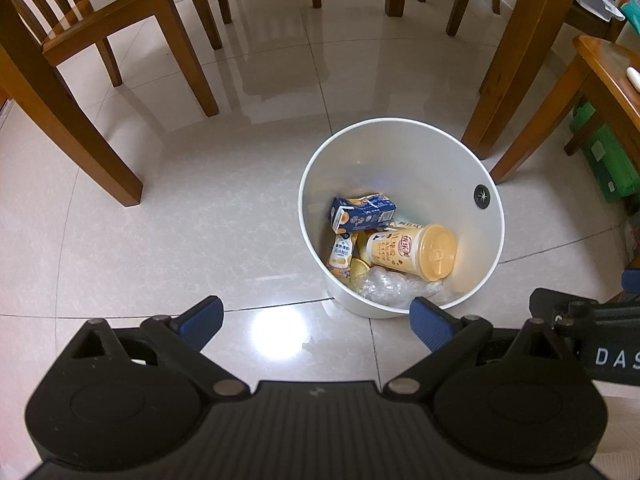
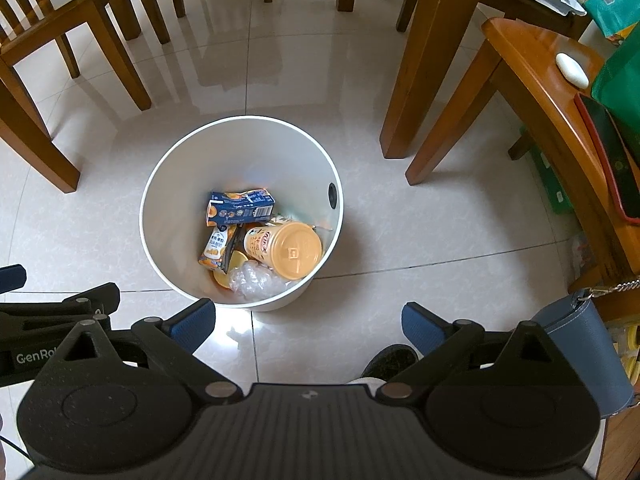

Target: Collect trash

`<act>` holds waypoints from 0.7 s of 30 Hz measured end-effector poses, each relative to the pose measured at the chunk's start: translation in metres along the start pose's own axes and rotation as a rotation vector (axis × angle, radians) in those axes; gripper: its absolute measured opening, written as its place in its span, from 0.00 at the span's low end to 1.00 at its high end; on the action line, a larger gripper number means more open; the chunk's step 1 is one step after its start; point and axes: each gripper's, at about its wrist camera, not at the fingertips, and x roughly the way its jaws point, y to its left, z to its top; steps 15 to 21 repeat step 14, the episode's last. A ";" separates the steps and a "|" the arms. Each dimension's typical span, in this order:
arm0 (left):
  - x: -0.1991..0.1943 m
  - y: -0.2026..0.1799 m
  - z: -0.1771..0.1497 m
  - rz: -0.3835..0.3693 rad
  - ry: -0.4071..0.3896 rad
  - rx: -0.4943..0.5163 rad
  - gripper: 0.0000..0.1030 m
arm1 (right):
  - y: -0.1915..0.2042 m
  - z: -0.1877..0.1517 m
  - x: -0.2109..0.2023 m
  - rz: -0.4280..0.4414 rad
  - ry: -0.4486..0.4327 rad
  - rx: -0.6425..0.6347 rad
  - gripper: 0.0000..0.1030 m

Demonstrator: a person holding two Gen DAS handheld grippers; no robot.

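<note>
**White bin and contents: handling notes**

- White bin (image 2: 168,184): stands upright on the tiled floor (image 2: 360,92) between wooden chairs (image 1: 100,28) and a table leg (image 2: 424,60). Smooth, thin-walled and rigid-looking; probably light but slippery. Best purchase is judged to be the rim, 1 finger inside and 1 outside.
- Blue carton (image 2: 240,208): lies flat on top of the pile. Light, crushable card; take it across the narrow faces.
- Lidded cup (image 2: 286,246): on its side, orange lid facing up and out. Round and apt to roll; pinch across the body, not the lid.
- Small pouch (image 2: 218,246): tucked beneath the carton, soft and limp.
- Clear plastic wrap (image 2: 256,280): crumpled against the near wall, featherweight, slick, gives under pressure.
- Left gripper (image 1: 316,320): jaws spread wide, holding nothing, hovering above the floor just short of the bin.
- Right gripper (image 2: 308,320): likewise spread and empty, near the rim. A dark shoe (image 2: 390,360) shows below it.

No loose trash is visible on the floor.
</note>
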 end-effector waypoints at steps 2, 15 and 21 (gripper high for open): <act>0.000 0.000 0.000 0.000 0.000 0.000 0.96 | 0.000 0.000 -0.001 0.000 -0.001 0.000 0.98; 0.000 -0.004 0.001 -0.001 0.003 -0.007 0.96 | 0.001 0.001 -0.003 -0.004 -0.003 -0.002 0.98; 0.000 -0.004 0.001 -0.001 0.003 -0.007 0.96 | 0.001 0.001 -0.003 -0.004 -0.003 -0.002 0.98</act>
